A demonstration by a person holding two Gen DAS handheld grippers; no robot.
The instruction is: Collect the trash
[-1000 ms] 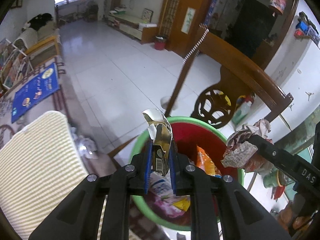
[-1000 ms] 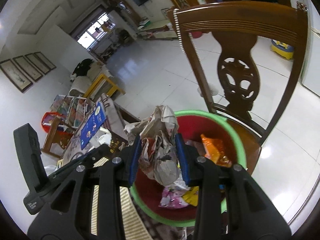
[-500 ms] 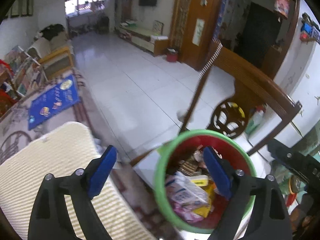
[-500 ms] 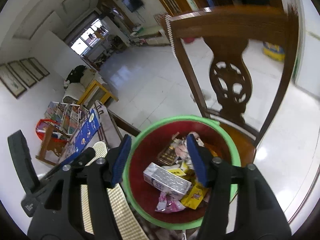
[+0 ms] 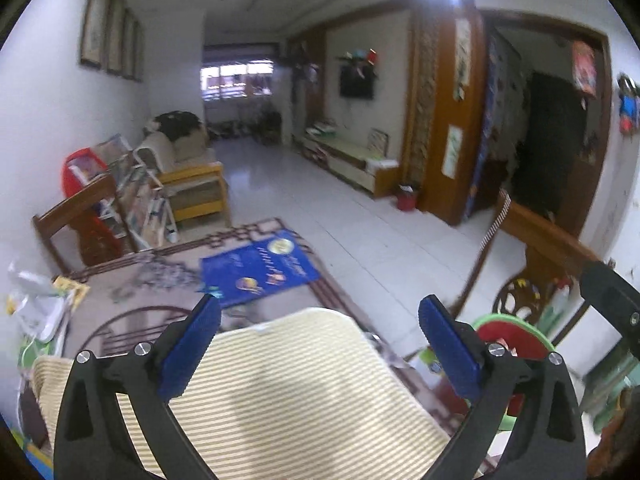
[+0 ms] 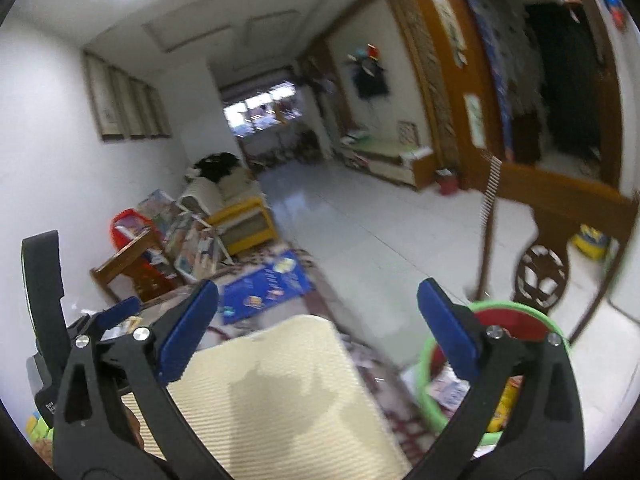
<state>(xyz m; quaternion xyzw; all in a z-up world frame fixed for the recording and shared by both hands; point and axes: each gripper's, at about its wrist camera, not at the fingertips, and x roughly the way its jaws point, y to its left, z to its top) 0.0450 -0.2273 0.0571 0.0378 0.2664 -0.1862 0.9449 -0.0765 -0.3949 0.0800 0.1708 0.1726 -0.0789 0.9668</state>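
The trash bin, red inside with a green rim, sits low right in the right wrist view, with wrappers and cartons inside. In the left wrist view only its rim shows behind the right finger. My left gripper is open and empty above a cream striped mat. My right gripper is open and empty above the same mat, with the bin to its right. The left gripper's body shows at the left edge of the right wrist view.
A blue booklet lies on the patterned tablecloth beyond the mat. White plastic wrappers lie at the table's left. A carved wooden chair stands behind the bin. White tiled floor stretches beyond.
Both grippers opened and dropped their trash, a crushed carton and crumpled paper, into the bin. Both then swung up and left, away from the bin and over the striped mat.
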